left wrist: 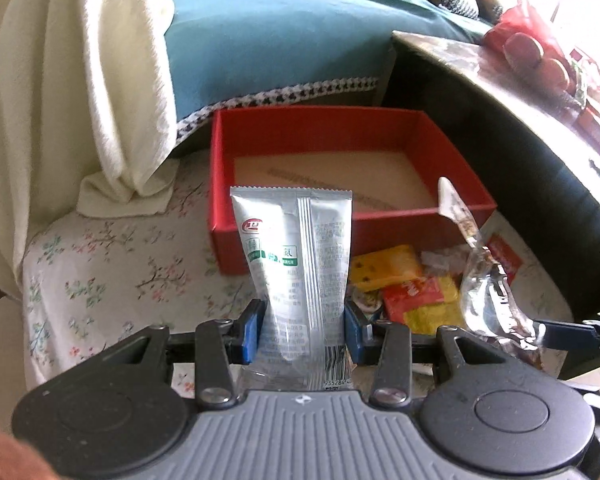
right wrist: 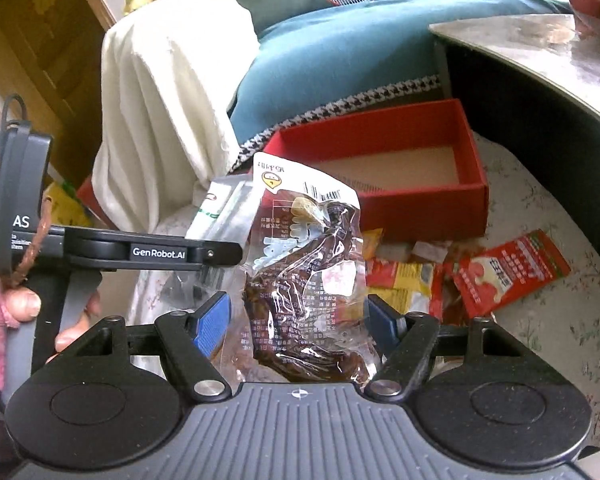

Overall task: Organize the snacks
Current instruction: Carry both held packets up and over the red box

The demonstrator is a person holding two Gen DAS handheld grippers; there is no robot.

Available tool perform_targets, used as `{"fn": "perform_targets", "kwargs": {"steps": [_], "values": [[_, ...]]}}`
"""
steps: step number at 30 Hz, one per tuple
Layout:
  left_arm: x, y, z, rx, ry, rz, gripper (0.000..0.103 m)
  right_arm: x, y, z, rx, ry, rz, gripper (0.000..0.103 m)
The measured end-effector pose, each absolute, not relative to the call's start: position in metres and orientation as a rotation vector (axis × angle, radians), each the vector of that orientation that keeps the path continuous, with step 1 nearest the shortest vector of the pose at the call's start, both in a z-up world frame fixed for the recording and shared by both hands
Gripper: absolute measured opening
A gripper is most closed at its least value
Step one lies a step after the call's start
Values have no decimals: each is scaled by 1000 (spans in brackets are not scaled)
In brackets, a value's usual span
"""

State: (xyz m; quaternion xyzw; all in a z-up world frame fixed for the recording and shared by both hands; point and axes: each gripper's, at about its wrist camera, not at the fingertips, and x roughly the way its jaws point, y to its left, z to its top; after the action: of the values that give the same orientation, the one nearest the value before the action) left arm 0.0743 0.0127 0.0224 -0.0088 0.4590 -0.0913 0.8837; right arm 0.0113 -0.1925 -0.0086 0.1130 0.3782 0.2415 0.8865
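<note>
**Two hand-held grippers, each carrying a snack packet in front of a red box.**
The left gripper is clamped on an upright silver sachet; the right gripper grips a clear packet of dark brown food, pads against its sides. Beyond both stands the open red box, its pale floor bare, on a floral cloth. Loose yellow and red snack packets lie just before the box's near wall. A white towel hangs at left.

A white blanket hung at ten o'clock; a teal sofa cover lay at twelve o'clock; a floral cloth spread at nine.
</note>
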Motion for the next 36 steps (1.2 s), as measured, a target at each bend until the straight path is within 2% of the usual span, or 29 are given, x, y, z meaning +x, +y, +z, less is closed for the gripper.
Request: {"fn": "perform_targets", "kwargs": {"steps": [14, 23, 36], "values": [[70, 21, 40, -53, 907, -208, 35, 10, -203, 10, 260, 720, 471, 78], [96, 17, 55, -87, 867, -202, 36, 52, -196, 33, 266, 650, 431, 78], [154, -11, 49, -38, 860, -187, 36, 113, -195, 23, 250, 684, 341, 78]]}}
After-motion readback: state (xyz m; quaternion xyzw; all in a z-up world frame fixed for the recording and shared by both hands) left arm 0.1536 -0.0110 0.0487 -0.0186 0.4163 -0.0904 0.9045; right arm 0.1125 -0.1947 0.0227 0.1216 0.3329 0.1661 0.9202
